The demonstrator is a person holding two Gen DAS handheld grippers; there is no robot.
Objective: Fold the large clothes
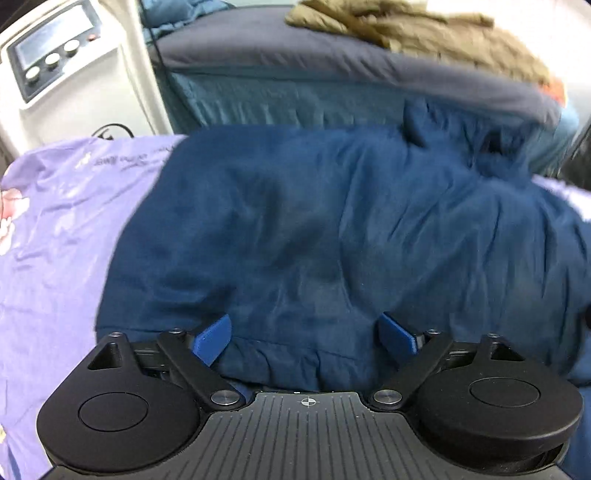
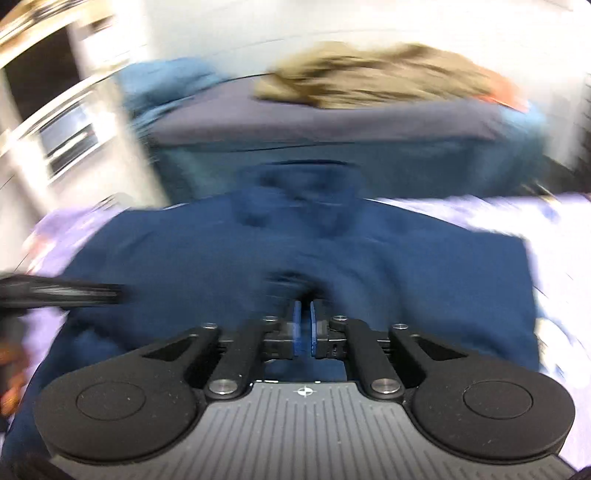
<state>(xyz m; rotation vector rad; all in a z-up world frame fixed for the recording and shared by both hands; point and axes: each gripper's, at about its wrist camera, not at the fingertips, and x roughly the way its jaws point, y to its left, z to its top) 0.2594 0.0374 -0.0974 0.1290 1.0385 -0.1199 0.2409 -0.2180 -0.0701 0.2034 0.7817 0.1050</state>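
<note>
A large dark blue garment (image 1: 314, 229) lies spread and wrinkled on a lilac patterned sheet (image 1: 55, 221). My left gripper (image 1: 306, 334) is open just above the garment's near hem, a blue pad (image 1: 214, 336) on each side of the cloth. In the blurred right wrist view the same garment (image 2: 258, 251) fills the middle. My right gripper (image 2: 305, 317) is shut, its blue pads nearly together with a fold of the blue garment pinched at their tips. The left gripper shows as a dark blur at the left edge of the right wrist view (image 2: 55, 293).
A bed with a dark grey cover (image 1: 295, 55) stands behind, with an olive-brown garment (image 1: 406, 26) heaped on it. A white machine with knobs and a screen (image 1: 55, 62) stands at the far left. An orange item (image 2: 506, 92) lies at the bed's right end.
</note>
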